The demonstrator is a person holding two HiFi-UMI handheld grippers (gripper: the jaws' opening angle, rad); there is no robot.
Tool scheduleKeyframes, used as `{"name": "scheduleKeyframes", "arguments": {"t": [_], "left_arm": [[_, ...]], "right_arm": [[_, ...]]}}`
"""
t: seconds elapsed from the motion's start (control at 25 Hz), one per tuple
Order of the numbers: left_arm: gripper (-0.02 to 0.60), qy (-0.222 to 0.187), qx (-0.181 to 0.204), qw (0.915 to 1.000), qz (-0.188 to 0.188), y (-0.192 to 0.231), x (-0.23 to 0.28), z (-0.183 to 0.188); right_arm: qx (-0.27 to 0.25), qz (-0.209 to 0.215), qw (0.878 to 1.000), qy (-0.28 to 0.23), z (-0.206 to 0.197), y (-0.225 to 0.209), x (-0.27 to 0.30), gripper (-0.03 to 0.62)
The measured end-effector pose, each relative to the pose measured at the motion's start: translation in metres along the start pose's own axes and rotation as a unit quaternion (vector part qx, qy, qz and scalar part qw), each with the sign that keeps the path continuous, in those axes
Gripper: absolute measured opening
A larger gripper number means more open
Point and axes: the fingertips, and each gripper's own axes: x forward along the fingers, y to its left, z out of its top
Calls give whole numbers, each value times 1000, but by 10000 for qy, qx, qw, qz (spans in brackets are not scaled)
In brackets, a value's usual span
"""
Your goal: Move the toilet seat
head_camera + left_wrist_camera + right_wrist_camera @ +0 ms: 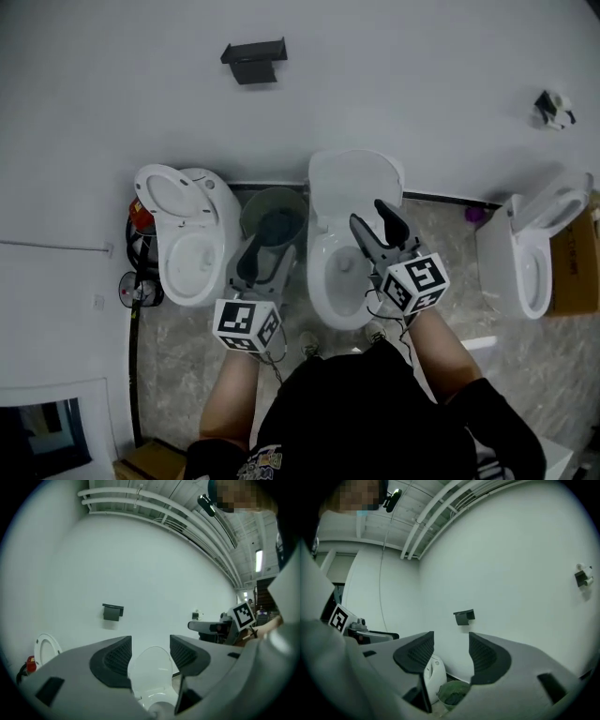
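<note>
Toilet seat is up, against the wall at the back of the middle toilet. Right gripper is over that toilet's bowl, just short of the seat, fingers wide apart with nothing between them. Left gripper is just left of the middle toilet, above the green bin, also wide open and empty.

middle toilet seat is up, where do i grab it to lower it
Take the raised seat by its top rim, likely from the front, right gripper jaws across the thin edge. It stands upright, hinged low at the back of the bowl, so the top rim is the free end.
</note>
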Motion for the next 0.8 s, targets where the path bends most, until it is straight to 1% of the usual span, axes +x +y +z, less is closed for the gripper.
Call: {"name": "scheduleKeyframes", "arguments": {"t": [0.12,0.24,0.4,0.6,0.8], "left_arm": [[235,40,-4,9992,-404,5,5,-2],[235,95,17,9968,-796,1,7,-7],[235,195,29,9929,-1172,-10,12,-18],[235,315,-24,9897,-1396,-33,17,-32],[236,592,-62,9881,-1420,-50,22,-62]], "right_arm": [[-37,-394,9992,-63,-1,7,-6,241],[-36,-762,9971,-77,-4,11,-19,241],[61,-1111,9938,5,-17,15,-38,249],[77,-1329,9908,259,-36,9,-66,260],[217,-1429,9885,439,-62,-8,-83,269]]}}
